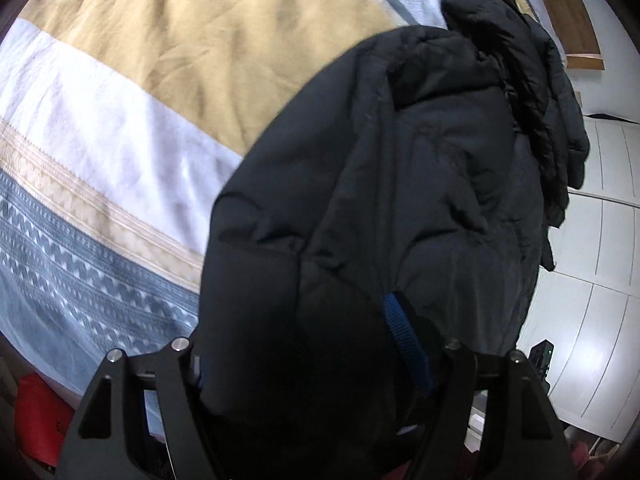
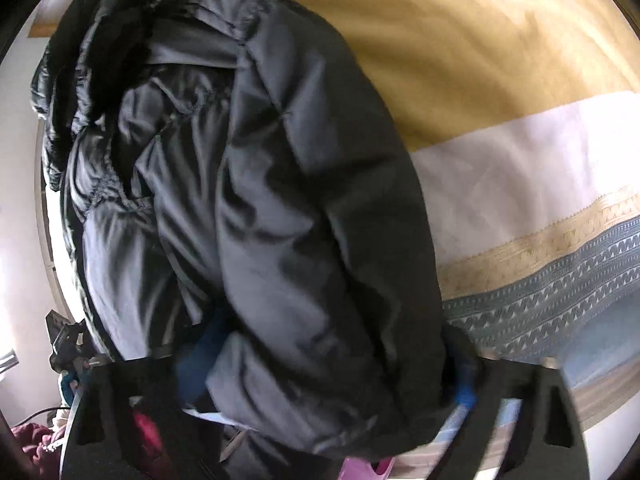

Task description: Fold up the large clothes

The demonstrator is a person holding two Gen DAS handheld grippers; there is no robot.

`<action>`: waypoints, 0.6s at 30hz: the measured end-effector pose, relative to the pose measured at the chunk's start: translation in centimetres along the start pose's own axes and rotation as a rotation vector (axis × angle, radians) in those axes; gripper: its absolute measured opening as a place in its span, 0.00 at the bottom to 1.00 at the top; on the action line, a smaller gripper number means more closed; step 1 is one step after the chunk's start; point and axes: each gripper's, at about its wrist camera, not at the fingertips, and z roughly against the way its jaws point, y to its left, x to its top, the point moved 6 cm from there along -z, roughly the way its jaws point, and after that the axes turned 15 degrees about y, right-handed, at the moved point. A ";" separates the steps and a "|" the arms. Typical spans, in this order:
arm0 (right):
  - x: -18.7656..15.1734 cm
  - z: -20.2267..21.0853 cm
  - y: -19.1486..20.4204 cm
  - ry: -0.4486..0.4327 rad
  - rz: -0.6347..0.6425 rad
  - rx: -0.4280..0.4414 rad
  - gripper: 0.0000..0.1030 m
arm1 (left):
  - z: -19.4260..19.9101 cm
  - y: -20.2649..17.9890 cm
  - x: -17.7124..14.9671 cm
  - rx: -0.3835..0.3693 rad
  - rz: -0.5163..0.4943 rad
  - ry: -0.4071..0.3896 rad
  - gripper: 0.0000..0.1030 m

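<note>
A black puffer jacket [image 1: 400,200] hangs from both tools over a bed whose cover [image 1: 120,140] runs in mustard, white and patterned grey-blue bands. Each tool pinches a thick bunch of the padded cloth, so the jaws stand fairly wide yet are filled: the left tool [image 1: 316,380] has the jacket's near end wedged between its two black fingers, with a blue webbing loop [image 1: 408,344] showing just beside the right finger. The right tool [image 2: 320,392] grips a similar fat fold, blue showing at both fingers, though that view is blurred and the contact itself is hard to read.

Holding two points of one edge apart probably serves to spread the bulky garment and carry it over the bed so it can be laid flat for folding; a puffer this thick would slump into a heap if held at one point.

From the left tool the jacket stretches away to the far right, ending in a bunched, hood-like lump [image 1: 500,20] near the bed's far edge, with white cupboard doors [image 1: 600,240] to the right. From the right tool it runs far and left, the bed cover lying to its right. Most of the cover is bare.
</note>
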 end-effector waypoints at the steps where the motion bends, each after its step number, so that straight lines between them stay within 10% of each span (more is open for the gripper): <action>1: -0.2 0.1 0.3 0.001 0.007 0.000 0.58 | 0.0 -0.3 -0.1 -0.001 -0.004 0.005 0.61; 7: -1.3 1.0 3.5 0.008 0.096 -0.034 0.21 | 0.2 -2.6 -1.3 -0.019 -0.019 0.005 0.31; 18: -2.9 5.1 6.2 -0.070 0.167 -0.053 0.11 | 3.8 -4.0 -1.2 -0.089 -0.030 -0.054 0.16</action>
